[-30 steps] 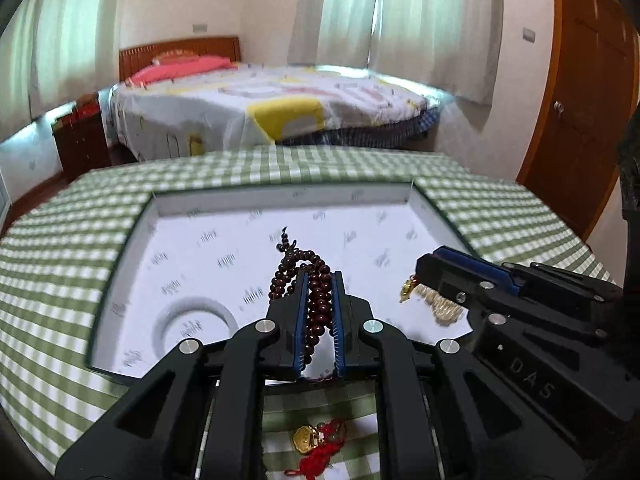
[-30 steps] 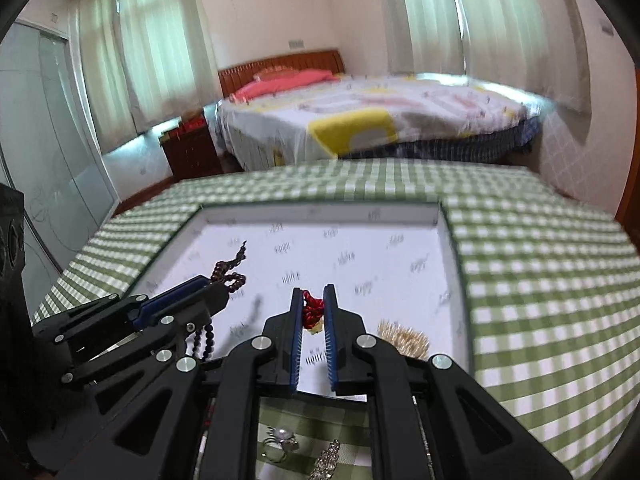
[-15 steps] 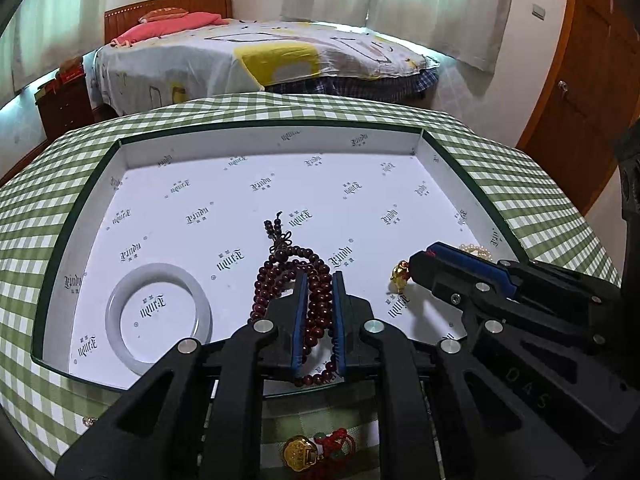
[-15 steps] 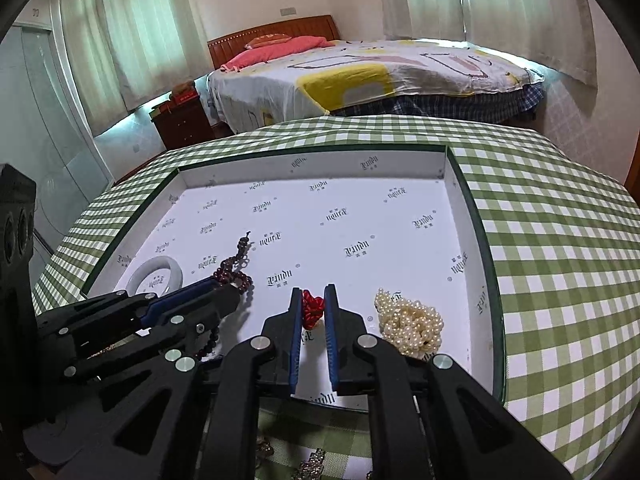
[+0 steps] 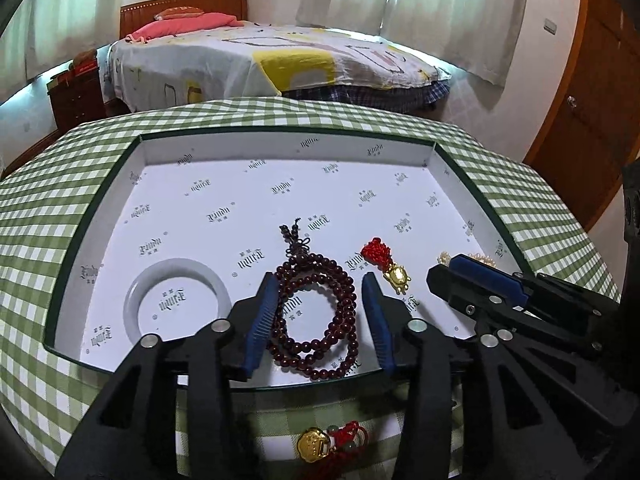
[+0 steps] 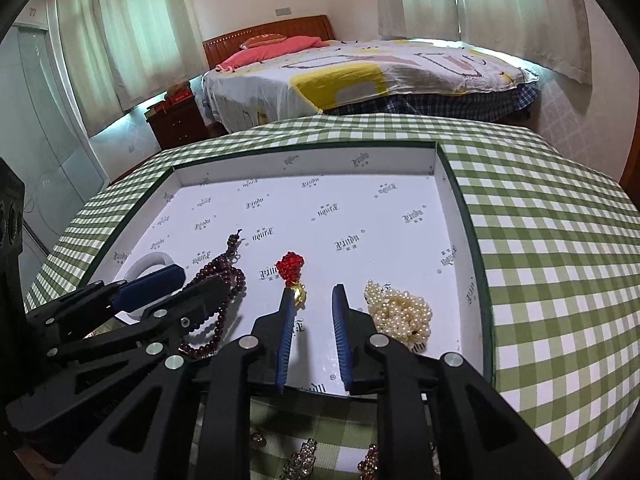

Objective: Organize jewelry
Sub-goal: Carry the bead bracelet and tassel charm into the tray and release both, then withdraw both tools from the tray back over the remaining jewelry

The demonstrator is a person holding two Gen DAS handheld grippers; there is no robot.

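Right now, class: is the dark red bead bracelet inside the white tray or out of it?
Inside. The bead bracelet lies coiled on the tray floor, between the open left gripper fingers, released.

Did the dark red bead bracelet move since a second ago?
Yes. The dark red wooden bead bracelet hung pinched in the left gripper; now it lies flat inside the white tray, between the open jaws.

Each tool [image 5: 320,312] was matte black plastic with triangular cut-outs. Round silver screws studded the linkages. Ribbed blue pads [image 6: 286,340] lined the fingers.
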